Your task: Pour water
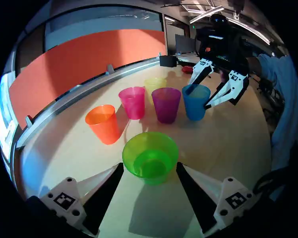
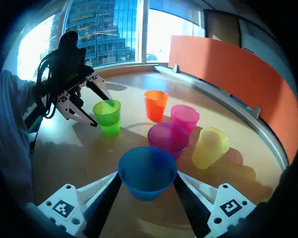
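A green cup (image 1: 150, 156) stands on the wooden table (image 1: 228, 139) between the fingers of my left gripper (image 1: 149, 166), whose tips press against its two sides; the right gripper view shows this gripper (image 2: 103, 112) around the green cup (image 2: 107, 115) too. My right gripper (image 2: 147, 176) holds a blue cup (image 2: 147, 170) the same way, fingertips against its walls. From the left gripper view, that gripper (image 1: 200, 95) brackets the blue cup (image 1: 196, 101) at the far right. Both cups rest upright on the table. I cannot tell whether either holds water.
Between the two held cups stand an orange cup (image 1: 103, 123), a pink cup (image 1: 132, 102), a purple cup (image 1: 166, 104) and a yellow cup (image 1: 155, 84). An orange partition (image 1: 85, 59) with a metal rail edges the table. A person's sleeve (image 1: 286, 99) is at the right.
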